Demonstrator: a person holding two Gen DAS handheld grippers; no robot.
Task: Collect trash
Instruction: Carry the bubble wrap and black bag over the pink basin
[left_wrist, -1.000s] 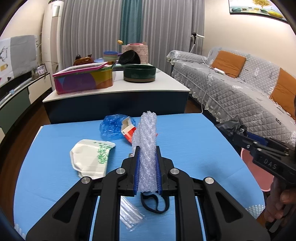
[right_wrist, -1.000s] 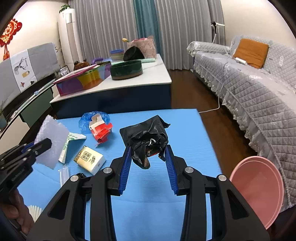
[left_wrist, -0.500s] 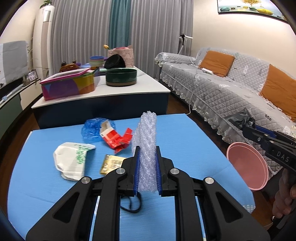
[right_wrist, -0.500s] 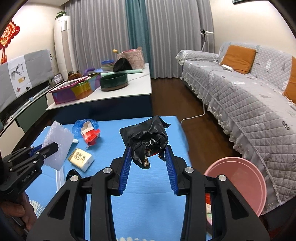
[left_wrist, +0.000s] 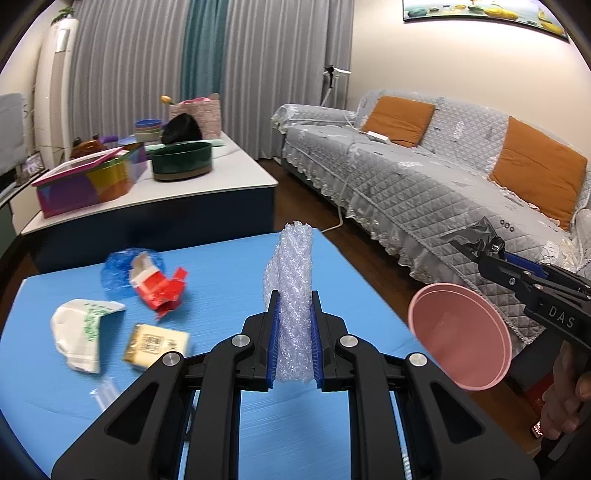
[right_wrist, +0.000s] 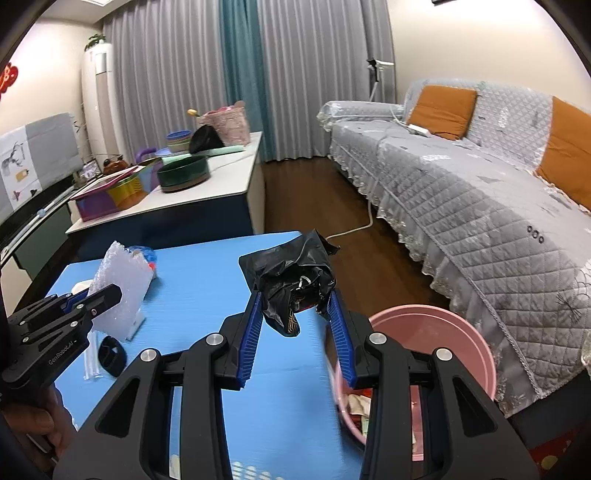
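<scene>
Two loads up: your left gripper (left_wrist: 294, 343) clamps a bubble-wrap roll (left_wrist: 291, 280) upright; your right gripper (right_wrist: 295, 332) pinches a crumpled black bag (right_wrist: 291, 277), pink bin (right_wrist: 436, 354) just right below it.

Pink bin (right_wrist: 476, 354): near rim blurred, lower part behind right gripper (right_wrist: 295, 325) arm; contents only partly seen, unidentifiable. Yellow packet (left_wrist: 157, 345) print too small to read. Clear plastic strip (left_wrist: 105, 393) blurred. Person's hand (left_wrist: 565, 402) cut by frame edge. Black loop (right_wrist: 110, 354) unclear what it is
</scene>
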